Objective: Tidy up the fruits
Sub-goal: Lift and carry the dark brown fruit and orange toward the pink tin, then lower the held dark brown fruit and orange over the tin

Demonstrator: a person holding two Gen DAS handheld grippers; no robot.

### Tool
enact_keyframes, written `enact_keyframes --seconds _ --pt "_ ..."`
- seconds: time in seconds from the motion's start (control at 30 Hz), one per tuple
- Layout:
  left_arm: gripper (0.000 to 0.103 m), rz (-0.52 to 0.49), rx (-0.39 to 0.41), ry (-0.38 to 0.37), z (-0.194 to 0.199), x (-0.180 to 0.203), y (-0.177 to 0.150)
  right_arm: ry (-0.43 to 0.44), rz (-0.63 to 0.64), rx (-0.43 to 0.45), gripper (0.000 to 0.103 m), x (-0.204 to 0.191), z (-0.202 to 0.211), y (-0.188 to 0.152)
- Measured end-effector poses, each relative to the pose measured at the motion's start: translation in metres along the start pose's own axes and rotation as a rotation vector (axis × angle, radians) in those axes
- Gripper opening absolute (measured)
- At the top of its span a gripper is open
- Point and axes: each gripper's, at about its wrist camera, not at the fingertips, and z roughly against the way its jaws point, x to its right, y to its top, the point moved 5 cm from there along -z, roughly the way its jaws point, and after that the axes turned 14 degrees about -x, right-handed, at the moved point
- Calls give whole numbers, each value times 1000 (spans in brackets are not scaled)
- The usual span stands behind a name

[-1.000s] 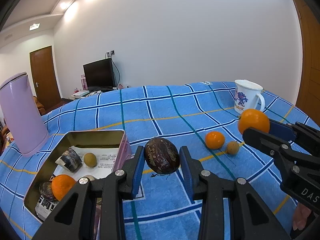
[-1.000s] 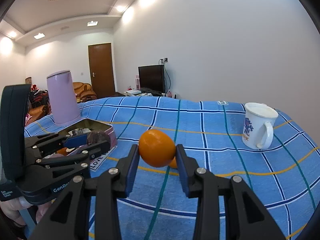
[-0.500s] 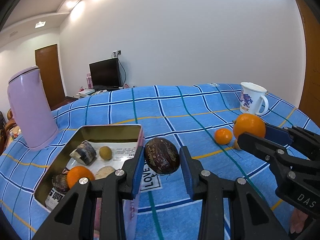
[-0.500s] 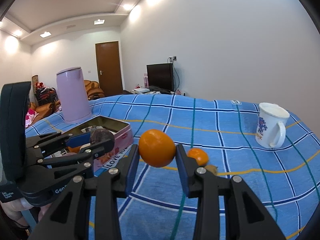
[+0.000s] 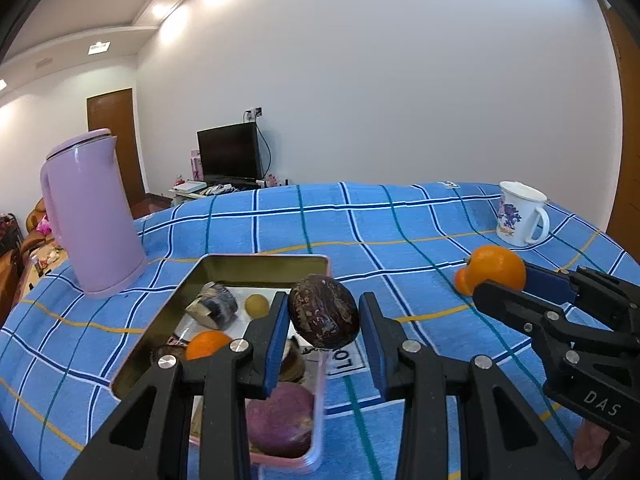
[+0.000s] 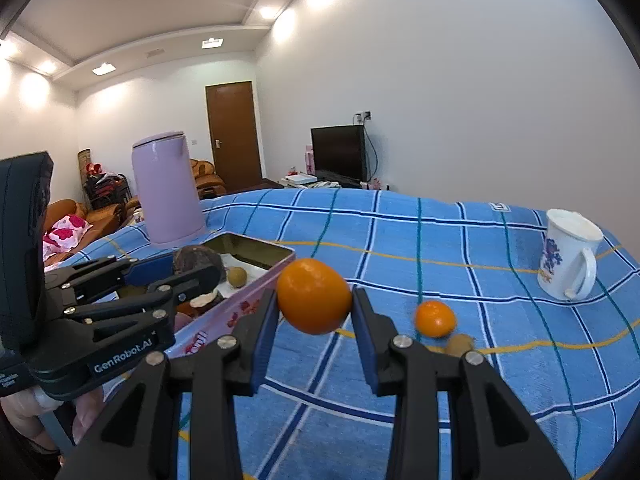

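Here, left gripper [image 5: 324, 330] jaws clamp a wrinkled dark-purple passion fruit [image 5: 323, 317] across its middle; right gripper [image 6: 314, 314] likewise pinches a smooth round orange [image 6: 314, 295]; both likely light, firm, roll-prone

White walls [image 6: 460, 80], brown door [image 6: 234, 134], television [image 6: 338, 152], ceiling spotlights [image 6: 266, 12].

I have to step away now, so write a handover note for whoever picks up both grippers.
Left gripper: shut on a dark passion fruit, held over the tin.
Right gripper: shut on an orange, beside the tin.
In the tin: a small orange, a longan, other fruit.
On the cloth: a mandarin and a small brown fruit.
Left: drop both held fruits in, then fetch those two.
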Motion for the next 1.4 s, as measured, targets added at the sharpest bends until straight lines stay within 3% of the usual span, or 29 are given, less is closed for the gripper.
enact_keyframes --seconds 0.8,1.4 --pt "37 79 14 73 14 -58 -2 60 73 9 40 -49 -11 19" --pt "37 100 -25 128 9 -100 -12 113 118 3 40 -85 -27 31"
